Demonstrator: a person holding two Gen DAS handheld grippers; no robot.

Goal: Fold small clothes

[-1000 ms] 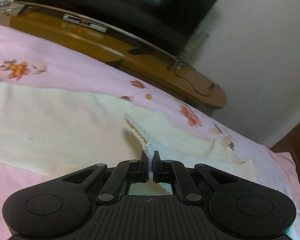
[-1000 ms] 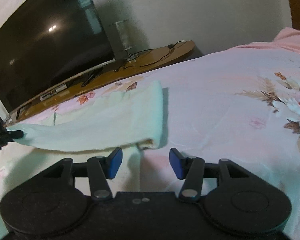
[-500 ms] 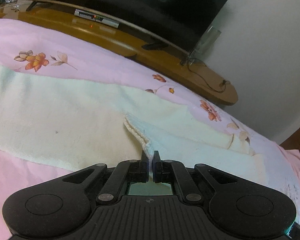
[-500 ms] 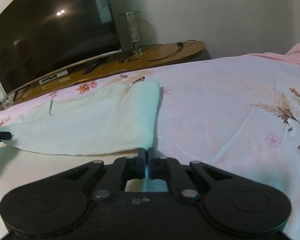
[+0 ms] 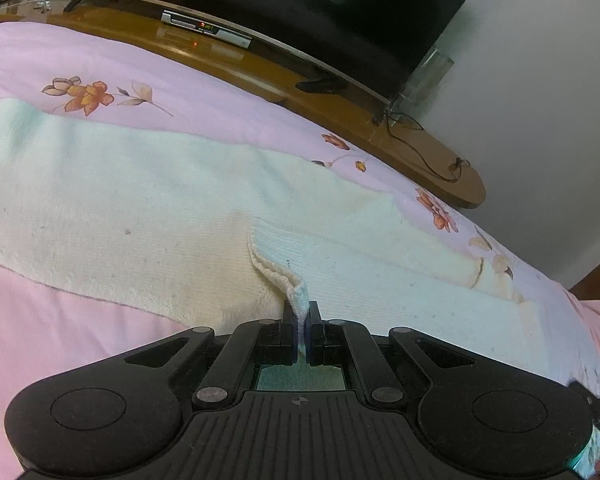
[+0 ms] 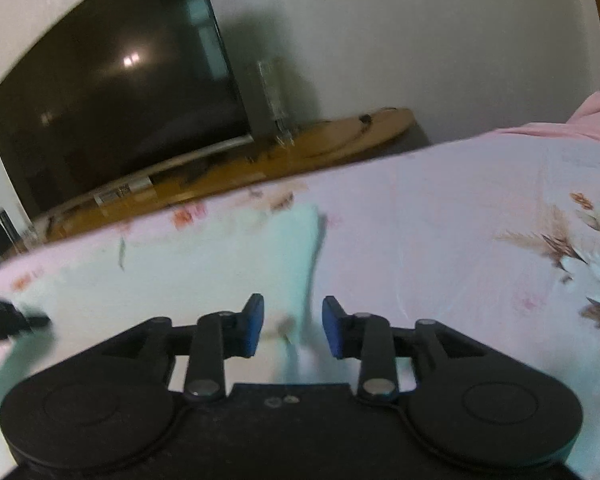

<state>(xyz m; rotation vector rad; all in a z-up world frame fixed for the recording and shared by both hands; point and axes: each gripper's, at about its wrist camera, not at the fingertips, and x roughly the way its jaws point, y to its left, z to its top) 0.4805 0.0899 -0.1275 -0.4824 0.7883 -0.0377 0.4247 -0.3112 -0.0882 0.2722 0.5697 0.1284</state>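
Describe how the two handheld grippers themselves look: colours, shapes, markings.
Both are matte black. The left gripper has a ribbed centre plate with a small crosshair mark, two round side housings, silver pivot pins and slim linkage arms. The right gripper has the same round housings and pins, with blue pads on its jaws. No cables or sleeves show.

The garment (image 5: 148, 200) lies on the bedspread (image 5: 60, 332) (television (image 5: 340, 4) on its stand (image 5: 400, 148) behind).

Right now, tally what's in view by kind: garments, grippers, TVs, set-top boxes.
Cream knit garment: 1
Grippers: 2, left gripper and right gripper
TV: 1
Set-top box: 1
Total: 5
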